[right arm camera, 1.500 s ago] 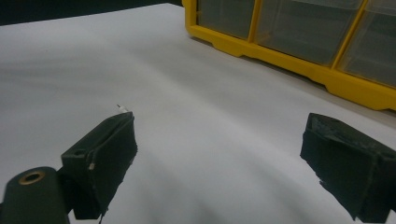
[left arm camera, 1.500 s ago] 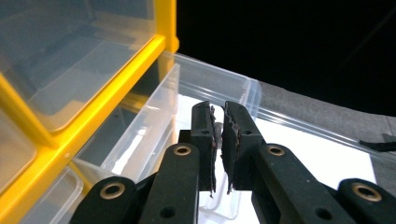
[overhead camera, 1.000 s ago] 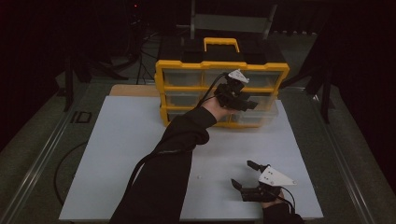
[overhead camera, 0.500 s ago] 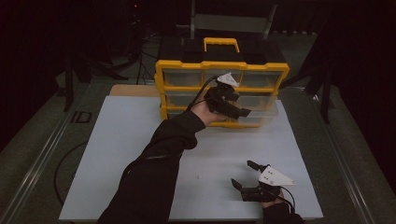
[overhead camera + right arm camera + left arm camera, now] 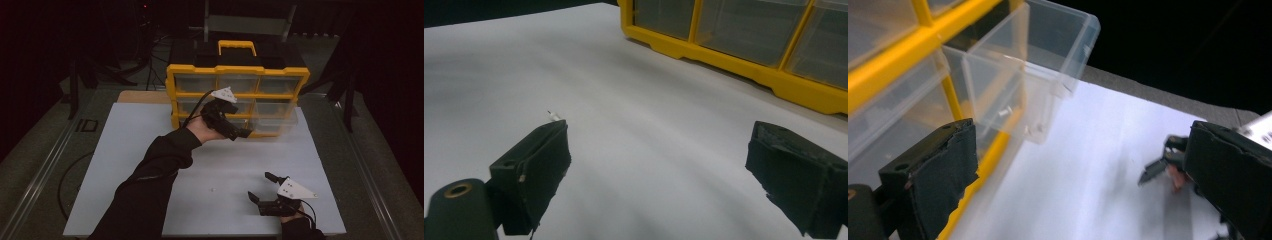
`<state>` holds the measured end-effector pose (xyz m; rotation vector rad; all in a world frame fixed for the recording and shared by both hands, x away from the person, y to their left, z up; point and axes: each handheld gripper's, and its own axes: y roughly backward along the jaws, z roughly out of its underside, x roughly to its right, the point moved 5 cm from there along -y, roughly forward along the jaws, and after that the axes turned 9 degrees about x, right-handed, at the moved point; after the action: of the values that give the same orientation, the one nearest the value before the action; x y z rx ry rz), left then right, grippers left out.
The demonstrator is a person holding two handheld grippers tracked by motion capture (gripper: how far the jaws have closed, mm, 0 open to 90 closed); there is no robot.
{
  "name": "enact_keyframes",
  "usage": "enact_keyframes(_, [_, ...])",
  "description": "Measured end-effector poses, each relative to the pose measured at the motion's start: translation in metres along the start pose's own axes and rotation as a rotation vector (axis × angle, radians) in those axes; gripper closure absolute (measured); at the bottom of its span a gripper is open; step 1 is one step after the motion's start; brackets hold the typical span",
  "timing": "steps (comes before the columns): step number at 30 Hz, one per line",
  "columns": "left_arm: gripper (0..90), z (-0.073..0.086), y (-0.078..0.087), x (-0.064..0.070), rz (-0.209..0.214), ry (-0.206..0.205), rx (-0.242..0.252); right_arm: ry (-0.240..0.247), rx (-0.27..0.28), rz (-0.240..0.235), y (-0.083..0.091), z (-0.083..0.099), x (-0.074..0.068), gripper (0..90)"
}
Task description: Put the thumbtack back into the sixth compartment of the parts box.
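Observation:
A yellow organiser (image 5: 237, 75) with clear drawers stands at the back of the white table. Its lower right drawer (image 5: 274, 125) is pulled out; in the left gripper view this drawer (image 5: 1020, 75) holds a few small white parts. My left gripper (image 5: 239, 125) hovers just in front of the organiser, left of that drawer, open with nothing between its jaws (image 5: 1083, 170). My right gripper (image 5: 260, 186) rests near the table's front right, open and empty (image 5: 664, 170). A tiny white piece (image 5: 555, 116) lies on the table just beyond its left jaw.
The organiser's other drawers (image 5: 744, 27) are pushed in, and a yellow handle (image 5: 236, 46) sits on top. The white table top (image 5: 130, 150) stretches wide to the left. The right gripper (image 5: 1163, 162) also appears far off in the left gripper view.
My left gripper has drawn back from the organiser's front, down and to the left toward the person. The right gripper has stayed where it was.

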<state>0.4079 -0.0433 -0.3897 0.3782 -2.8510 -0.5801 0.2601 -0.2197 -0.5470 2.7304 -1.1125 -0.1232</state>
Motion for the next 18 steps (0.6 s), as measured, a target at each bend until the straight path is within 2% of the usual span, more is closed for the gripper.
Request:
enact_keyframes(9, [2.1, 0.027, 0.022, 0.013, 0.014, -0.017, -0.014, 0.003, -0.006, 0.003, 0.0, 0.0, 0.0, 10.0])
enact_keyframes(17, [2.5, 0.064, 0.036, 0.024, 0.026, -0.009, -0.046, 0.023, -0.01, 0.004, -0.001, -0.001, -0.001, 10.0])
enact_keyframes(18, [2.7, 0.07, 0.036, 0.027, 0.041, 0.002, -0.047, 0.025, -0.011, 0.005, -0.001, -0.001, -0.001, 10.1])
